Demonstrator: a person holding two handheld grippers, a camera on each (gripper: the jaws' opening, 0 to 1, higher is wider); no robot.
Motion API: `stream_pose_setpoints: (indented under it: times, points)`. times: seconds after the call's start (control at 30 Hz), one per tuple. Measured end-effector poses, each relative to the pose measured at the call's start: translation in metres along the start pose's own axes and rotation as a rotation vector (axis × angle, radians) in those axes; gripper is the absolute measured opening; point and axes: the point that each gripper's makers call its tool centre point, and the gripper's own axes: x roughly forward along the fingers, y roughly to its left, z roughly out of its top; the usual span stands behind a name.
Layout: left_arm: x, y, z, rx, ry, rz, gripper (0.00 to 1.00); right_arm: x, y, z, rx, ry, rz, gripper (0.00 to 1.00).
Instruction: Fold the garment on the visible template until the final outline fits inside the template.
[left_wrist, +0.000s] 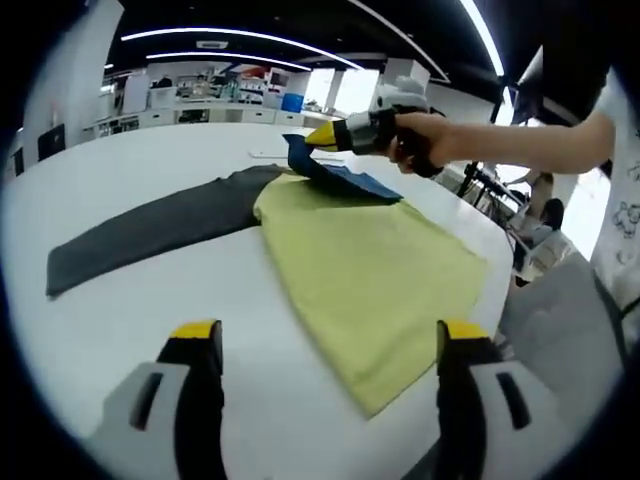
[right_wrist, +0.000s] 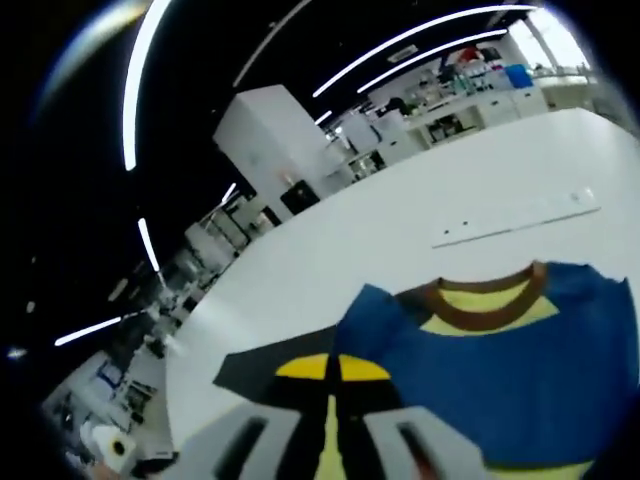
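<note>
Yellow-bodied garment with blue shoulder panel (left_wrist: 370, 270) lies ahead of us; our right gripper (left_wrist: 322, 137) clenches its far blue edge, left gripper (left_wrist: 330, 345) gapes empty nearside.

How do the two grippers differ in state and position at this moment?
The left gripper stands open, its jaws wide apart and holding nothing; the right gripper is shut on the garment, its yellow tips pressed together. The left gripper hovers near the garment's yellow hem over the white table; the right gripper is at the far collar end, lifting the blue part. Both have yellow-tipped dark jaws.
</note>
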Motion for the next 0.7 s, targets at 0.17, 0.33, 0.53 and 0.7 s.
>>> stream_pose_setpoints:
  times: [0.17,0.33,0.53,0.7]
  points:
    - [0.001,-0.003,0.000,0.003,0.007,-0.003,0.85,0.009,-0.002,-0.019,-0.007,0.046,-0.009,0.00]
    - [0.000,0.000,0.001,-0.002,-0.002,0.003,0.85,0.014,-0.002,-0.032,-0.004,0.076,-0.012,0.00]
    - [0.001,-0.003,-0.002,0.000,0.009,-0.005,0.85,0.022,-0.006,-0.045,-0.007,0.110,-0.023,0.00]
    - [0.001,-0.002,-0.002,-0.006,0.009,0.000,0.85,0.033,-0.006,-0.051,-0.007,0.139,-0.014,0.00]
